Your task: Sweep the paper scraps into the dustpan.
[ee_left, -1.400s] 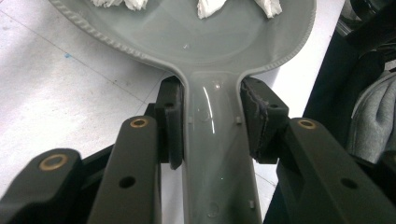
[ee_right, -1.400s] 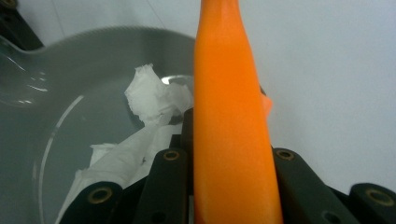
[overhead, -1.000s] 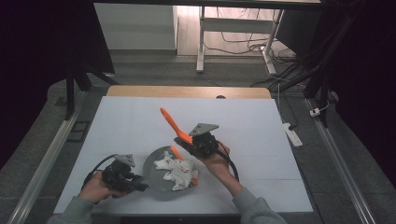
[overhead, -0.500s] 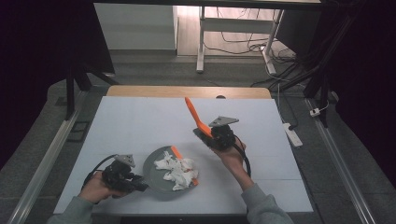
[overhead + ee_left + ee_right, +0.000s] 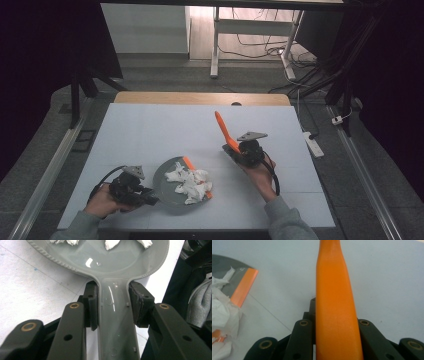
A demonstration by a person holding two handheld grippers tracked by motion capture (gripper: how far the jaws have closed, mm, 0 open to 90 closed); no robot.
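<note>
High view: my left gripper (image 5: 150,199) pinches the handle of a grey dustpan (image 5: 172,192) holding crumpled paper (image 5: 190,183) at the table's (image 5: 150,135) near edge. Farther right, my right gripper (image 5: 231,150) clamps an orange brush (image 5: 223,131), raised above the table.

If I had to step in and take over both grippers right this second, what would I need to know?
Left gripper: shut on the handle of the grey dustpan, which lies flat on the white table near the front edge.
Right gripper: shut on the orange brush handle, held right of the dustpan, its tip pointing away from you.
Crumpled white tissue already sits in the dustpan, against its orange lip.
Done: the paper looks swept in.
Left, probably: set the brush down, then carry or empty the dustpan without tipping it.
</note>
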